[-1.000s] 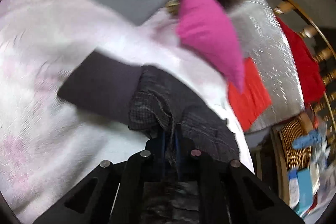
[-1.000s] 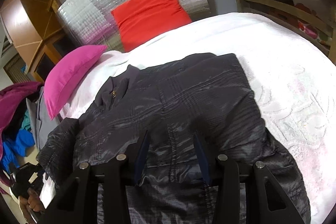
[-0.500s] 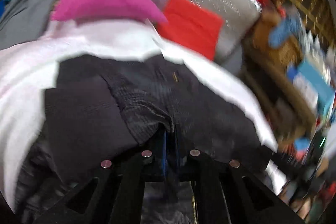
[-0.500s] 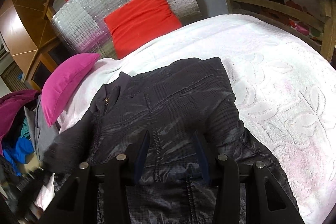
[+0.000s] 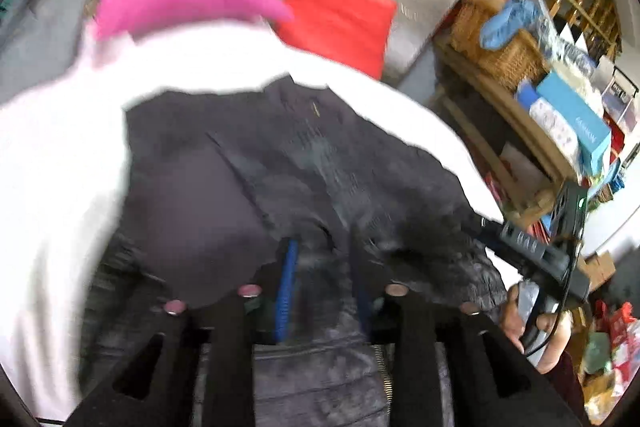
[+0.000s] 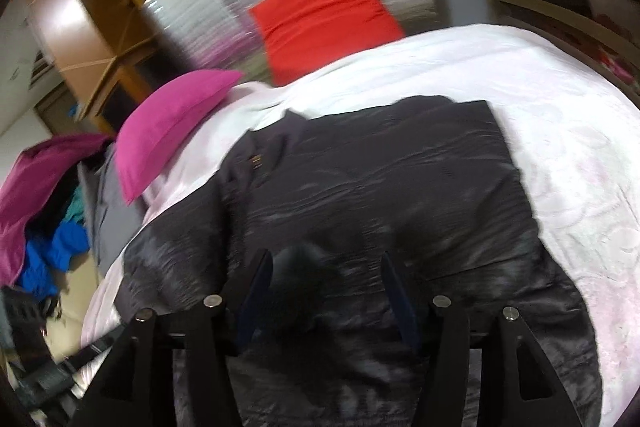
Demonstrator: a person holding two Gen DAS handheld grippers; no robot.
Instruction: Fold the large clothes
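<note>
A: Quick status. Where's the jacket?

B: Dark jacket (image 6: 380, 187) lies spread on the bed, on the white bedspread (image 6: 560, 131), collar end twd the pink pillow (image 6: 172, 131) and red cushion (image 6: 320, 23). One side flap is turned over the body, plain lining showing in the left wrist view (image 5: 192, 211).

A: Left gripper?

B: Left gripper (image 5: 322, 267) is low over the near part of the jacket, jaws parted, nothing pinched. Fabric sits under and between the fingers but neither pad presses it, as far as the blur lets me tell.

A: Right one?

B: Right gripper (image 6: 326, 275) same: jaws released, wide gap, hovering over the jacket's near half. A dark blurry lump sits between the fingers; can't tell if it's fabric bunching or motion smear.

A: Why held like that?

B: My guess: open jaws over the cloth mean it's btwn grips, flap laid down, next hold not yet taken. Flap over the body looks like the first lengthwise fold.

A: How far along?

B: Early, I'd say. Other side and sleeve are unfolded, hanging twd the bed's edge on the right.

A: Risks?

B: Shiny fabric prob. slips; a shallow pinch may grab only the top layer and undo the flap.
</note>
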